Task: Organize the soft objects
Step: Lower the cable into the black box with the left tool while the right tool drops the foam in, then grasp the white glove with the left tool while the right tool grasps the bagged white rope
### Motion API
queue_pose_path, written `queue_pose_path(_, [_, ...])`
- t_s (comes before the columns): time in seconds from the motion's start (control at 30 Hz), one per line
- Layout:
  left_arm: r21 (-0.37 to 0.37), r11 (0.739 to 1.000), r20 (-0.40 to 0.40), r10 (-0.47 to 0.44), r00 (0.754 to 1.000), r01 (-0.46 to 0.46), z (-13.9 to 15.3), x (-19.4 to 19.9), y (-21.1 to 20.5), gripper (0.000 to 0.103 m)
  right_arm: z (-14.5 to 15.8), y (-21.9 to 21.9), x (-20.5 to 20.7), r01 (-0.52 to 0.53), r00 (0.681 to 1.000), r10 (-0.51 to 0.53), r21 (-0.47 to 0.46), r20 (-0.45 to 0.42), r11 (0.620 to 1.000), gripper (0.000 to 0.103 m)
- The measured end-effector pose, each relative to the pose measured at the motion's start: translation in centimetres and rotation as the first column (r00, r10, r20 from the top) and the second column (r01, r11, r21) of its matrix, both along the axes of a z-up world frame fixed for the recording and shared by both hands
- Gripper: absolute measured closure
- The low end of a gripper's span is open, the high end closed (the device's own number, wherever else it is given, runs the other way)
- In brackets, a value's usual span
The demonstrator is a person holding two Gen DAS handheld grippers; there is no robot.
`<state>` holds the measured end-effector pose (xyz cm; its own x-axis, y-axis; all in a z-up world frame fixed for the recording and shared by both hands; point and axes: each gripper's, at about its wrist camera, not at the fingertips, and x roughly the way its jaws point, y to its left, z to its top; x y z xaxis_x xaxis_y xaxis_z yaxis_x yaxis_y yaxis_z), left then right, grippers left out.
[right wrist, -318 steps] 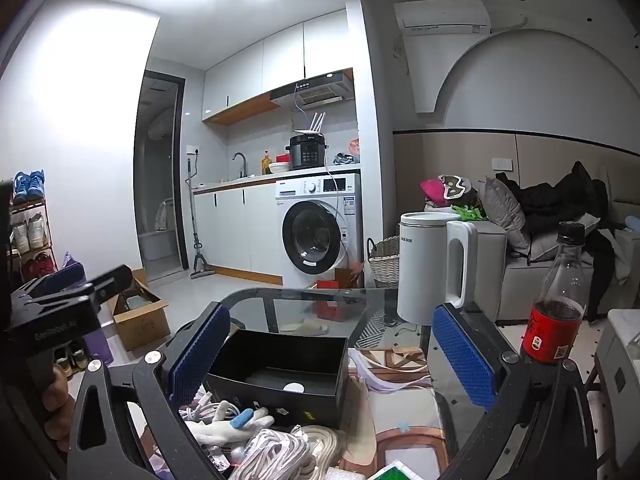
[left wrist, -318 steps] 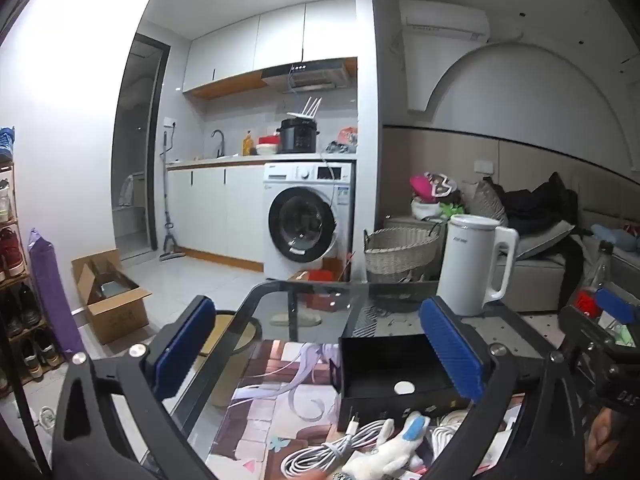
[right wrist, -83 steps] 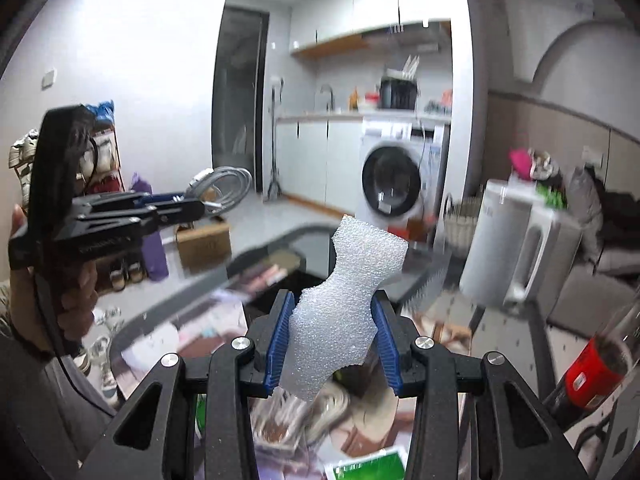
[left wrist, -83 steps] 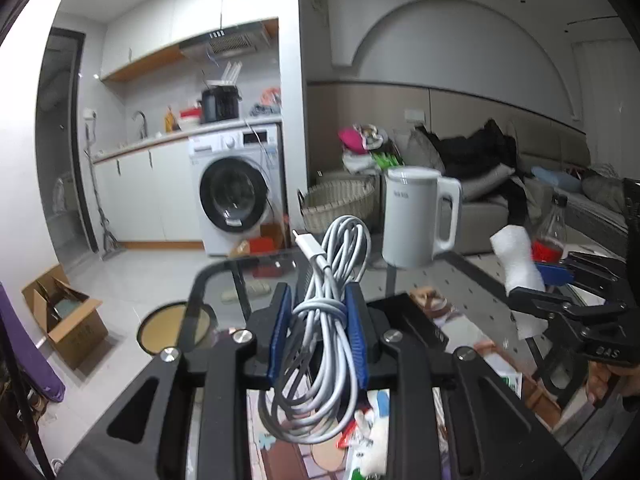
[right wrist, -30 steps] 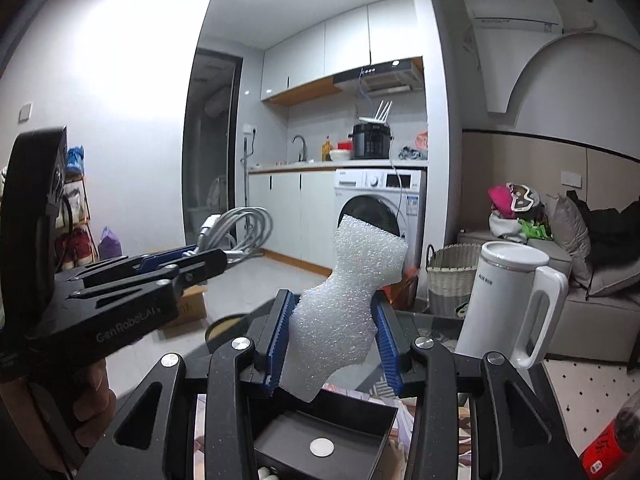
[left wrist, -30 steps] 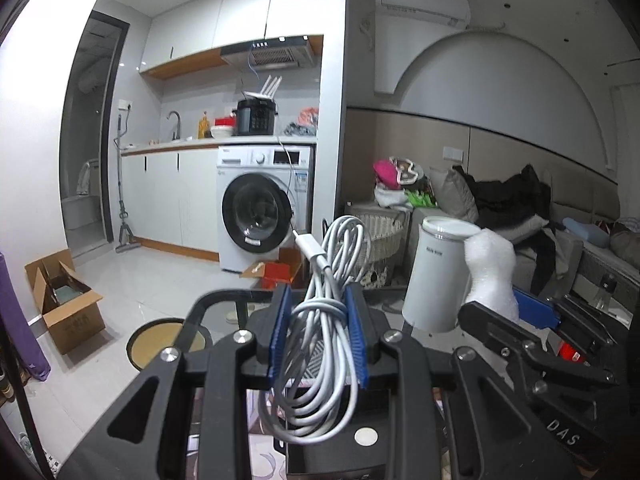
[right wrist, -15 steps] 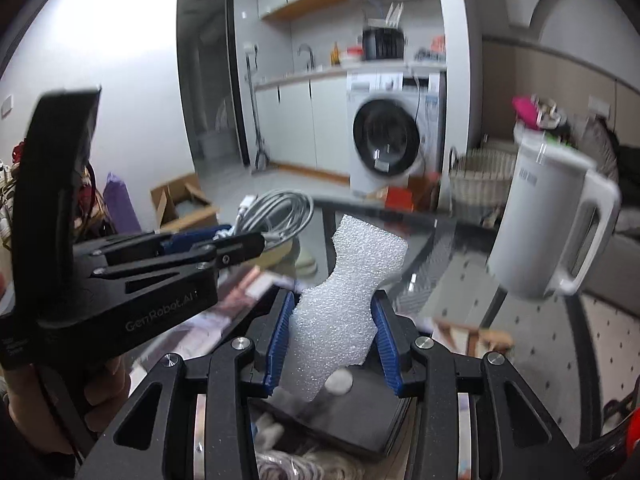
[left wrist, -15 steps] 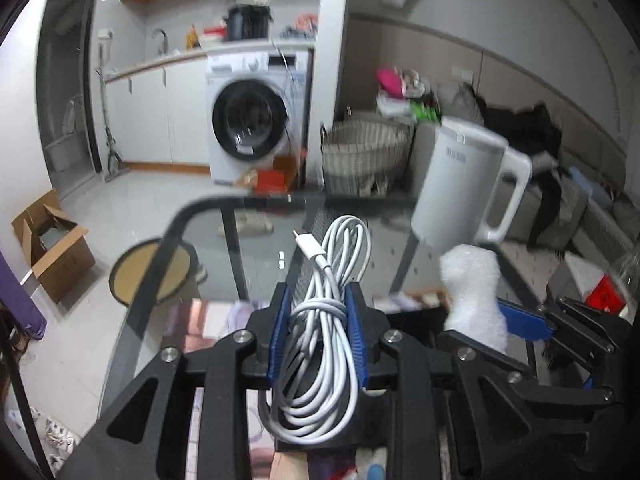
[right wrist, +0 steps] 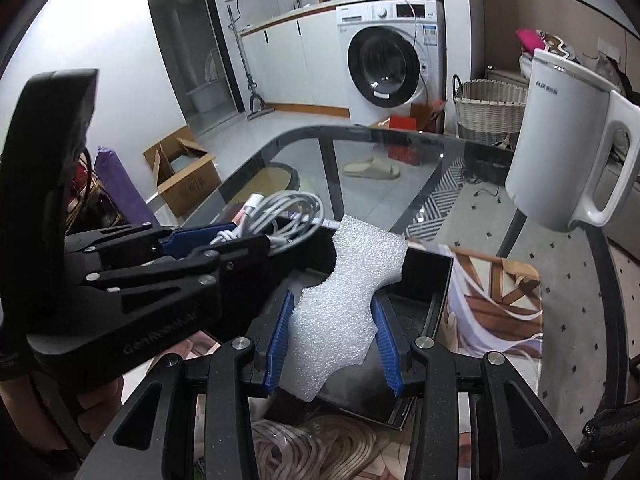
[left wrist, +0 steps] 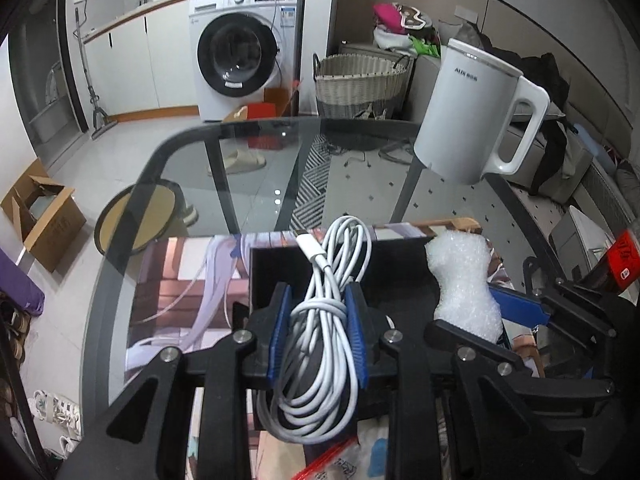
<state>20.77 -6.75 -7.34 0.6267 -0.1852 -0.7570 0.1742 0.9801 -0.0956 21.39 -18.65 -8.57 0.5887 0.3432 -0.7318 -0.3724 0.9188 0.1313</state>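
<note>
My left gripper [left wrist: 316, 304] is shut on a coiled white cable [left wrist: 324, 328], its USB plug pointing up. My right gripper [right wrist: 332, 316] is shut on a white foam piece [right wrist: 344, 300]. Both hang just above an open black box [left wrist: 272, 264] that stands on a printed mat on the glass table. In the left wrist view the foam piece [left wrist: 464, 280] and the right gripper's blue pad show at the right. The right wrist view has the left gripper [right wrist: 208, 236] and its cable [right wrist: 280, 208] at the left, over the box's [right wrist: 428, 276] far left corner.
A white electric kettle [left wrist: 472, 108] stands on the glass table [left wrist: 260, 168] behind the box. More coiled cables [right wrist: 320, 448] lie on the mat in front of the box. A red-labelled bottle [left wrist: 616, 260] stands at the right edge. Floor, washing machine and wicker basket lie beyond.
Both grippers have come down and tilted downward toward the black box, each keeping its load. The view swung from the room to the tabletop.
</note>
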Motion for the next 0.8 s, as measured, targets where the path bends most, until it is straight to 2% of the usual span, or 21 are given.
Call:
queue_pose_path(0.4, [-0.001, 1.000, -0.055, -0.004, 0.998, 0.004, -0.8, 0.3, 0.3, 0.076, -0.8, 0.0, 0.3, 0.014, 0.999, -0.015, -0.026, -0.050, 1.000, 0.062])
queue_pose_path(0.47, [-0.003, 1.000, -0.054, -0.008, 0.999, 0.007, -0.7, 0.3, 0.3, 0.071, -0.9, 0.1, 0.3, 0.018, 0.998, -0.019, -0.024, -0.066, 1.000, 0.059])
queue_pose_path(0.53, [-0.018, 1.000, -0.049, -0.010, 0.999, 0.009, -0.4, 0.2, 0.4, 0.055, -0.8, 0.1, 0.4, 0.018, 0.997, -0.019, -0.017, -0.077, 1.000, 0.053])
queue_pose_path(0.8, [-0.030, 0.999, -0.027, -0.016, 0.999, 0.016, 0.9, -0.6, 0.6, 0.051, -0.4, 0.1, 0.1, 0.008, 0.996, -0.008, -0.009, -0.086, 1.000, 0.051])
